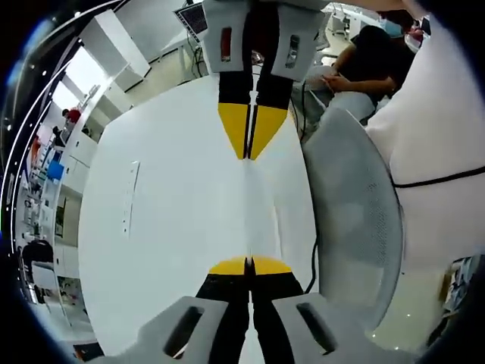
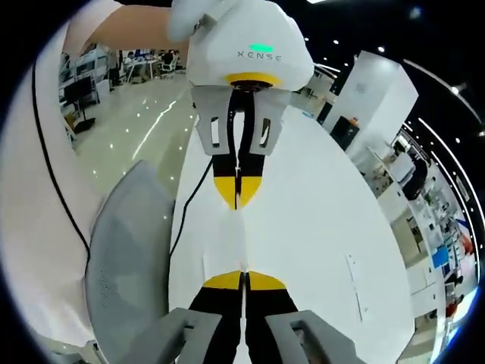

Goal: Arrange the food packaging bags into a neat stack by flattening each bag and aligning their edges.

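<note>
Two grippers, left gripper and right gripper, jaws pressed together, tips facing, pinching opposite ends of a white bag over white table.

The grey letters "XENSE" can be read on the round white plastic body of the left gripper, under a small green light. No other words can be read.

Chair beside table.
</note>
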